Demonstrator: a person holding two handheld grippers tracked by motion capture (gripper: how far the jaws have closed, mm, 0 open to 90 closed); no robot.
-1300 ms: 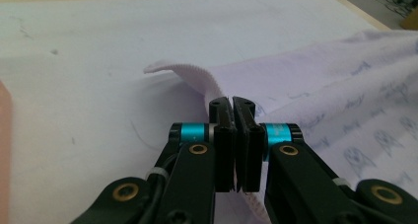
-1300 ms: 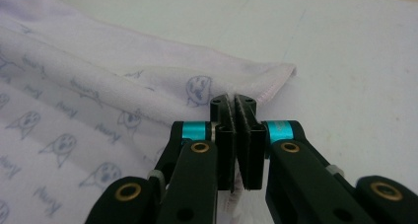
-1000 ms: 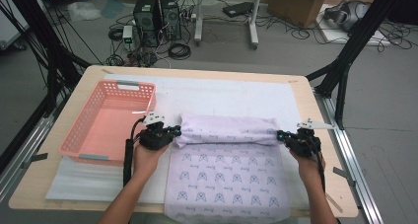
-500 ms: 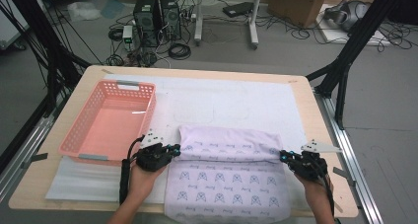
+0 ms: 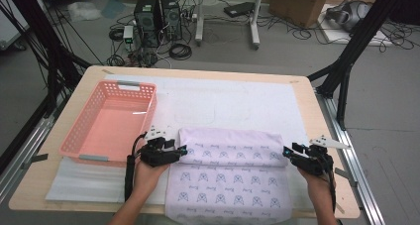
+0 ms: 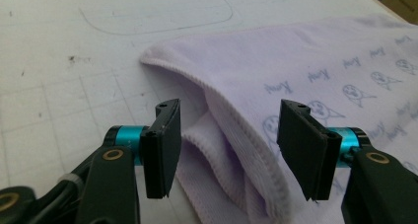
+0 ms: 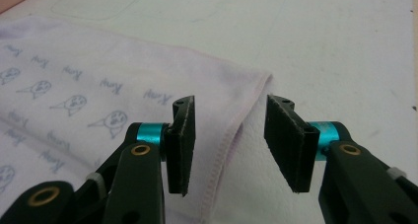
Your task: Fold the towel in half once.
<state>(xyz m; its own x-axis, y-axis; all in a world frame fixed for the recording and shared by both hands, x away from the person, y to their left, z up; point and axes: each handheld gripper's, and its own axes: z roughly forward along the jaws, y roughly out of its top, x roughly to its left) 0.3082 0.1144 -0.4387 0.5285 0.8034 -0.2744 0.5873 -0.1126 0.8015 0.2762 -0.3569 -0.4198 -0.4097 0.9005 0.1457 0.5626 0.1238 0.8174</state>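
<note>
From above, the purple cloth [image 5: 230,178] lies on the white mat [image 5: 237,101], folded over, just beside the pink basket [image 5: 109,123]. My left gripper [image 5: 179,151] sits at the cloth's left fold and my right gripper [image 5: 288,152] at its right corner.

Along my left gripper [image 6: 229,147] the jaws have just been opening — the cloth's fold [image 6: 256,115] lies loose between them.

Along my right gripper [image 7: 229,142] the jaws have also just spread — the cloth's corner [image 7: 217,120] lies between them, not pinched.

a pink basket [image 5: 111,128] is set on the wooden table [image 5: 317,116]; two computer towers [image 5: 158,9] are stood on the floor beyond
</note>
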